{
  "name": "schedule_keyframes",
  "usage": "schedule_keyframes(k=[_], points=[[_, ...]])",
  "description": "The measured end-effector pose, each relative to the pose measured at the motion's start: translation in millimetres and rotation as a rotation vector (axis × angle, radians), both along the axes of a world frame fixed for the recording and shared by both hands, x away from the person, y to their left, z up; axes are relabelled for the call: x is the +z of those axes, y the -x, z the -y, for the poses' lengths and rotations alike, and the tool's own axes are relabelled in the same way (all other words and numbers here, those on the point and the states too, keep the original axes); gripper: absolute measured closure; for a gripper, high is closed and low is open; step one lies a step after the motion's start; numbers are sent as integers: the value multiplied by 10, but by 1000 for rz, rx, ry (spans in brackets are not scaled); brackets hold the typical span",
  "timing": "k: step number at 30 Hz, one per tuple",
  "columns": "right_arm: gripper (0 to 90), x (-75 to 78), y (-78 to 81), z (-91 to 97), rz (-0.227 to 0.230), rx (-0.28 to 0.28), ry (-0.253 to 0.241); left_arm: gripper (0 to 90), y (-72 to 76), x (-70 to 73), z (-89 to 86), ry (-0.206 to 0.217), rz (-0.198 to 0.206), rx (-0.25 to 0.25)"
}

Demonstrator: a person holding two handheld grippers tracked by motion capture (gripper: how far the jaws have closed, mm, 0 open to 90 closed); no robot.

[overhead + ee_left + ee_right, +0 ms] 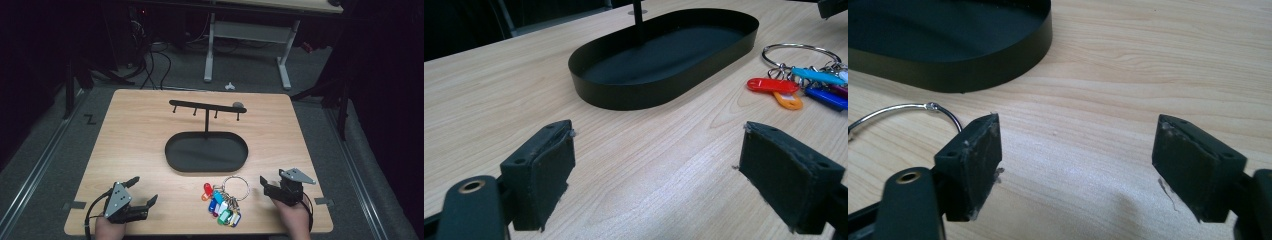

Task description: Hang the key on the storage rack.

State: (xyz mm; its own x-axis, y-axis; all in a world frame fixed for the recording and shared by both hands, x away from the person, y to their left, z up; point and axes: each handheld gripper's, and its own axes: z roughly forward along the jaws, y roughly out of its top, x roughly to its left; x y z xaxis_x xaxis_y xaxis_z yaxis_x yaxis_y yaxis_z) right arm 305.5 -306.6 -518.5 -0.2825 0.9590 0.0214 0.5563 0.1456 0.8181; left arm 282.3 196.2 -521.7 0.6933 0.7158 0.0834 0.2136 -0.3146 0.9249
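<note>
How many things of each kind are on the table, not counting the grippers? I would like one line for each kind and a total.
Black oval tray with hook stand: 1
Metal key ring with coloured tags: 1
Small grey object near the stand's right end, too small to identify: 1
Total: 3

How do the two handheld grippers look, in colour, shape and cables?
Both the left gripper and the right gripper are black, each with two jaws ending in flat rectangular pads. Each carries a grey three-cornered plate on top, and a black cable trails from each.
</note>
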Motion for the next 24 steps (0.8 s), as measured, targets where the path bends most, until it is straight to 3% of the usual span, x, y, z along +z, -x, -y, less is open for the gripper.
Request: schedule_keyframes(k=[14,22,24], points=[[197,-24,-14,-21,-15,12,3,150,-1,-1,-2,7,1,3],[199,-38,-38,-60,-39,46,25,150,0,-2,18,3,1,-5],[220,-30,-37,-94,-47,79,39,150,-1,-2,16,3,1,-6]])
